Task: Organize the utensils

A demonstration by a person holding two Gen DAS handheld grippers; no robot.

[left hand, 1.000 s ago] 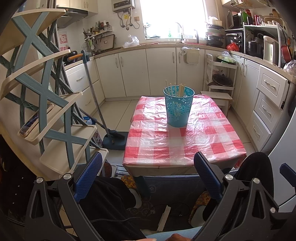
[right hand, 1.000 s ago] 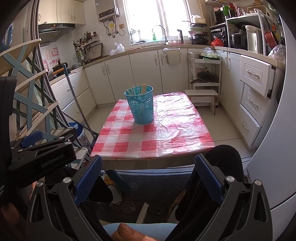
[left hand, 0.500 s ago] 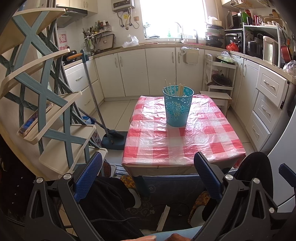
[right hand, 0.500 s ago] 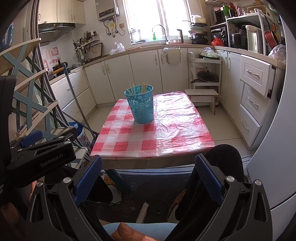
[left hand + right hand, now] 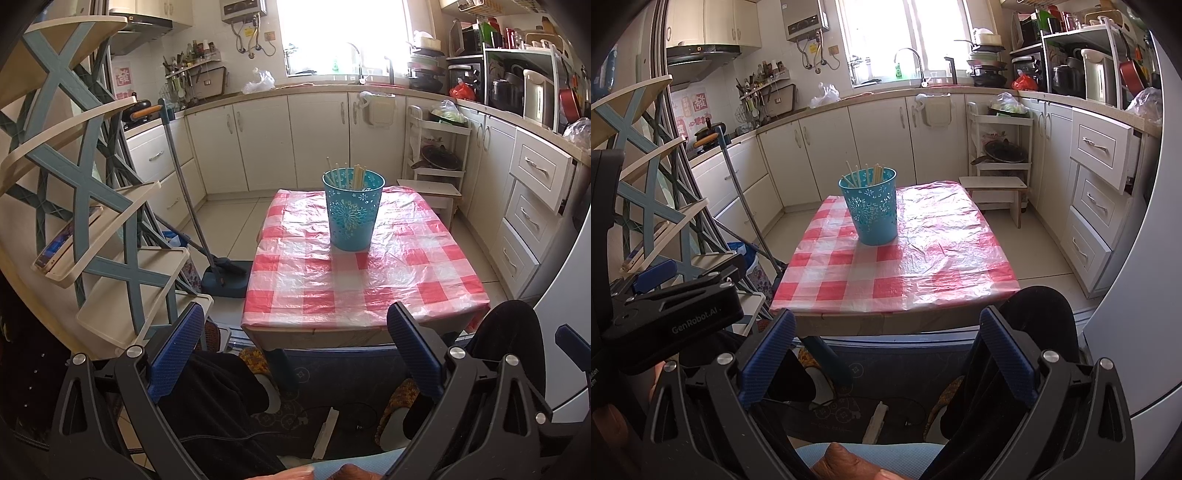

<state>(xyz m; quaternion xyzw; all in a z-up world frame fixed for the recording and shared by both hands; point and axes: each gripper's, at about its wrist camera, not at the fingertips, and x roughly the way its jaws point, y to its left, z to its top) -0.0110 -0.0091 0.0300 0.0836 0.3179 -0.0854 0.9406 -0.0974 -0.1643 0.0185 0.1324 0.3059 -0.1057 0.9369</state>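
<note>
We note a glossy, crinkled plastic sheet (image 5: 369, 273) over the tabletop. Teal bin (image 5: 352, 212): matt perforated plastic; pale sticks (image 5: 357, 176) inside look wooden. Tool pads (image 5: 767, 360): blue, finely textured. At 9 o'clock, smooth plastic shelving (image 5: 122, 310).

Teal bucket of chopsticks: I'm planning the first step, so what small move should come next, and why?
Probably bring one gripper forward over the table toward the teal bucket. Both the left gripper and right gripper are open, empty and short of the table; the chopsticks stand inside.
</note>
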